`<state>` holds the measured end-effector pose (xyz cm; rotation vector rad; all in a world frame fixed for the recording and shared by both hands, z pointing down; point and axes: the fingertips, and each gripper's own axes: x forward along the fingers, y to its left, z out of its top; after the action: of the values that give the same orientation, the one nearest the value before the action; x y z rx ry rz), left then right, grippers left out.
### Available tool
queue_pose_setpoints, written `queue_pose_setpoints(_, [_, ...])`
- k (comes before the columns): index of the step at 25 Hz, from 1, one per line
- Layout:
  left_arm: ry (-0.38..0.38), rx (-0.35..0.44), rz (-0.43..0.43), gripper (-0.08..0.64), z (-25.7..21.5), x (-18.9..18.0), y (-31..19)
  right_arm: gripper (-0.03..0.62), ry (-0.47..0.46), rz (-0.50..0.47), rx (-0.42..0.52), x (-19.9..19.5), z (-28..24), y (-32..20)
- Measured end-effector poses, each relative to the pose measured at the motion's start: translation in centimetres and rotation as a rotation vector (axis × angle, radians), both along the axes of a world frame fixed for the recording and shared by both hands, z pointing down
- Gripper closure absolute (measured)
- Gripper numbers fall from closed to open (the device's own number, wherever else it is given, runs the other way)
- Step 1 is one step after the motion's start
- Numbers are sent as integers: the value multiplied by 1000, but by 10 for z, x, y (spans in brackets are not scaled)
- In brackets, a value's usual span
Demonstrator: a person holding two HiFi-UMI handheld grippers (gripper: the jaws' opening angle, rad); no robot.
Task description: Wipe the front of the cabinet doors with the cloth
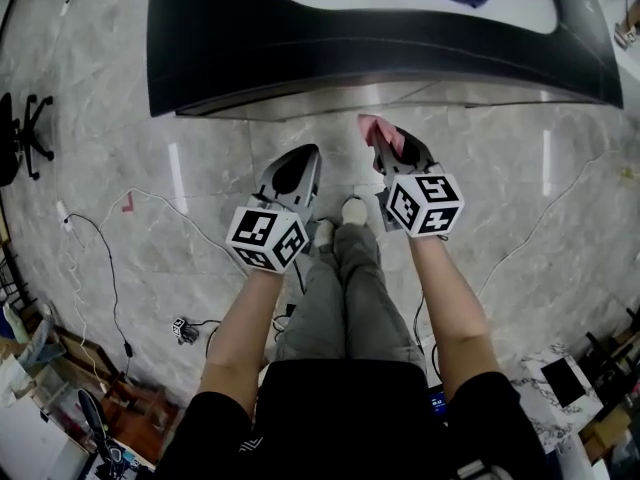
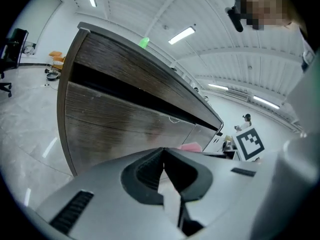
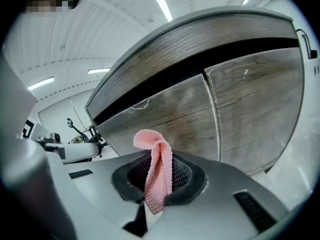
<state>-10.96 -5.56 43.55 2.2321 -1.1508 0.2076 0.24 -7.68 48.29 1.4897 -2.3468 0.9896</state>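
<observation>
— Cloth (image 3: 156, 171) is where?
— Pinched in closed jaws of the right gripper (image 3: 159, 156), one end sticking up, close before the cabinet doors (image 3: 245, 109)
— And left gripper (image 2: 164, 154)?
— Jaws together, holding nothing

The pink, nubbly cloth (image 3: 157, 166) stands upright as a folded strip pinched between the right gripper's (image 3: 159, 184) jaws, its top curling over, near the two closed grey-brown wood-grain cabinet doors (image 3: 200, 119), which meet at a vertical seam.

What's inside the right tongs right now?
A pink cloth, pinched with a folded loop sticking out toward the cabinet doors. How much cloth sits deeper is covered.
</observation>
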Motion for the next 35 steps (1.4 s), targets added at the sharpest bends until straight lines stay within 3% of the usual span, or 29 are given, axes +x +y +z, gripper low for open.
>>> queue_pose_setpoints(13, [39, 10, -33, 551, -25, -54, 31, 549, 0, -42, 50, -64, -46, 20])
queue_pose_setpoints(23, [88, 58, -59, 551, -50, -68, 26, 549, 24, -73, 109, -80, -76, 17])
queue_pose_setpoints(29, [69, 61, -83, 551, -43, -47, 18, 549, 17, -88, 108, -51, -68, 5])
queue_pose_setpoints(35, [56, 82, -159, 551, -36, -3, 3, 549, -18, -112, 127, 4, -62, -14])
